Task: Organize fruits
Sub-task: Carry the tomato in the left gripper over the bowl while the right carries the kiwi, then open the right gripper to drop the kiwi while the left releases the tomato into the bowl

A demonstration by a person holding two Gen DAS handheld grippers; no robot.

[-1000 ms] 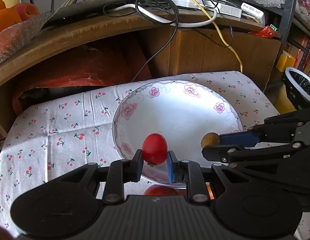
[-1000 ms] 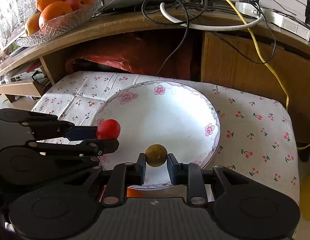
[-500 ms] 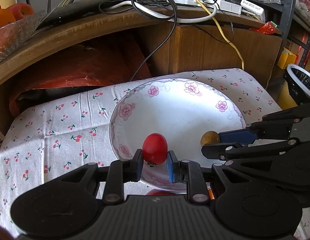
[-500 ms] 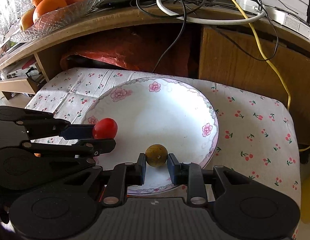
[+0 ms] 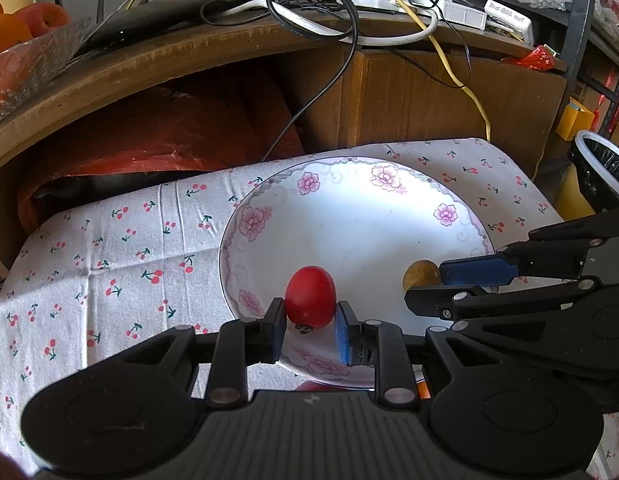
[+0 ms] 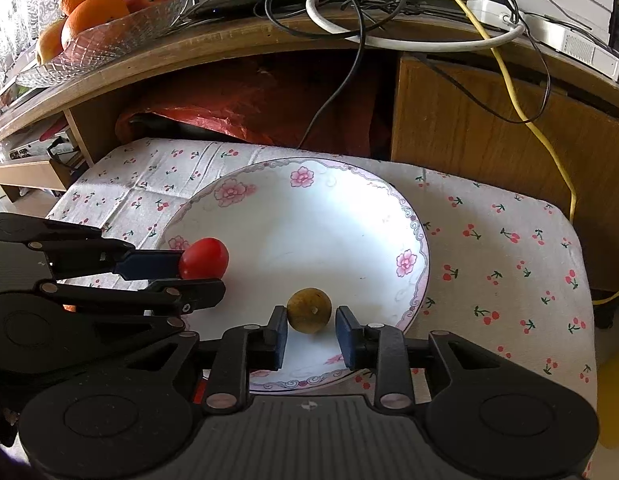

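A white plate with pink flowers [image 5: 349, 232] [image 6: 309, 232] lies on the cherry-print cloth [image 5: 109, 256]. My left gripper [image 5: 309, 316] [image 6: 201, 276] is shut on a red tomato [image 5: 310, 298] [image 6: 203, 258] over the plate's near left rim. My right gripper [image 6: 311, 320] [image 5: 425, 286] stands slightly open around a small brown round fruit [image 6: 309, 310] [image 5: 421, 274] over the plate's near part. The fruit touches the left finger, with a thin gap at the right pad [image 6: 343, 332].
A glass bowl [image 6: 109, 36] of oranges and an apple sits on the wooden shelf behind, next to tangled cables [image 6: 349, 12]. A red plastic bag [image 5: 169, 132] lies under the shelf. A lined bin [image 5: 601, 168] stands at the right. Something red [image 5: 313, 386] peeks from under the plate's front edge.
Both grippers have moved forward and lower over the plate. The right gripper's fingers have spread a little off the brown fruit. The left still holds the tomato.
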